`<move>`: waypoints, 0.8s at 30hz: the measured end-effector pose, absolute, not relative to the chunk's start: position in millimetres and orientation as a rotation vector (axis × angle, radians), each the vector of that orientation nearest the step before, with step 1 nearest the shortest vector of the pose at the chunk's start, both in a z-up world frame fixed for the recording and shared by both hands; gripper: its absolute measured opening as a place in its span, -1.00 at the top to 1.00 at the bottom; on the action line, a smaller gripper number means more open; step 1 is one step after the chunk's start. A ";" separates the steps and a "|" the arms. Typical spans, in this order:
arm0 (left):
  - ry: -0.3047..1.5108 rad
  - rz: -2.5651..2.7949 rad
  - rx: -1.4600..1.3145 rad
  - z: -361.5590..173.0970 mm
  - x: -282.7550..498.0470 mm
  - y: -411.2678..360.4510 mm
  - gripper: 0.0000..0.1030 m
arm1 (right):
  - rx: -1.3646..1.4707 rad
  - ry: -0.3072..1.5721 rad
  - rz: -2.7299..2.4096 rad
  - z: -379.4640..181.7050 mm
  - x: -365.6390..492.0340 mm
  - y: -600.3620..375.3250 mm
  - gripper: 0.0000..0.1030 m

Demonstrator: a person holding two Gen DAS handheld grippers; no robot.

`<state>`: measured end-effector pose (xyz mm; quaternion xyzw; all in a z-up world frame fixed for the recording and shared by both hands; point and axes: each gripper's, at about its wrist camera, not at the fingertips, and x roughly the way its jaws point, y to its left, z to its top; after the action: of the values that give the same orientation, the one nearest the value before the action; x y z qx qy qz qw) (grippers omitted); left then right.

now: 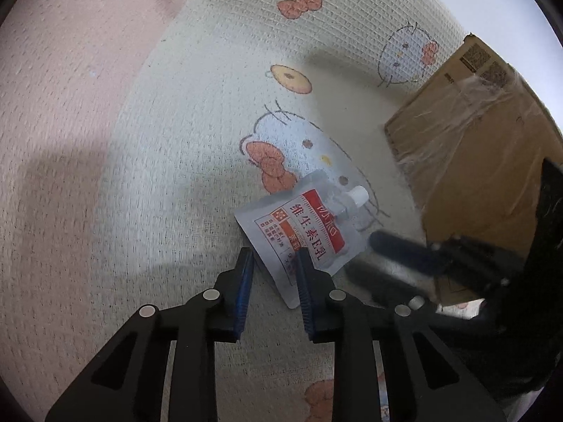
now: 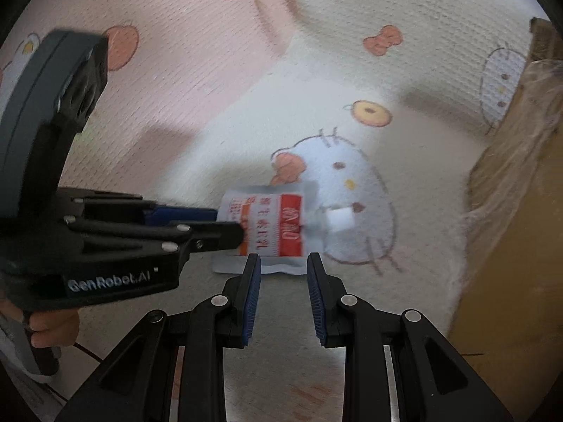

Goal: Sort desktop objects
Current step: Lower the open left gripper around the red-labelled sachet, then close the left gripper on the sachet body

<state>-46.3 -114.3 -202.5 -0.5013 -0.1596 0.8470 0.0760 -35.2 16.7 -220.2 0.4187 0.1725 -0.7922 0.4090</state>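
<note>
Entry, my left tongs (image 1: 274,256): jaws parted to a moderate gap, blue ribbed pads facing each other, tips down at the near end of the pouch (image 1: 302,228); one pad lies over the pouch's printed face, the other sits just beside its long edge. I see nothing pinched between them. From the right wrist view the same tool (image 2: 225,221) comes in from the left, its tips meeting the pouch's (image 2: 271,228) left end; I cannot tell from there whether they touch it

Entry, my right tongs (image 2: 284,263): jaws likewise parted, nothing between the pads, tips just short of the pouch's near edge. In the left wrist view they (image 1: 373,253) appear blurred, close to the pouch's lower right corner

Entry, pouch: flat white sachet, red and orange label with Chinese print, white screw cap (image 1: 359,195). It lies flat on the mat (image 1: 158,211), partly over a printed cat face (image 1: 299,147), cap end pointing away from the left tongs and toward the cardboard box (image 1: 485,140)

Entry, mat: cream textured cloth, pink toward its far-left edge, printed with bows and yellow rings

Entry, cardboard box: brown, taped, resting at the mat's right edge, near the pouch but apart from it
</note>
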 end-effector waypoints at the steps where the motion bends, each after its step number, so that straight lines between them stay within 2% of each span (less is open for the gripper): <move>1: -0.478 2.536 -1.505 -202.7 -48.1 -114.9 0.47 | 1.053 0.426 -2.003 -218.0 -37.2 17.9 0.56; 9: -0.501 2.529 -1.529 -203.9 -59.0 -121.1 0.48 | 1.144 0.290 -2.089 -211.5 -67.2 18.6 0.56; 24: -0.472 2.520 -1.553 -203.1 -61.0 -118.1 0.48 | 1.251 0.269 -2.136 -225.4 -80.0 19.8 0.56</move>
<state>-61.0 -118.1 -203.1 -0.5167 -0.1570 0.8385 0.0719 -80.0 19.8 -225.4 0.4759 0.1022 -0.8128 0.3200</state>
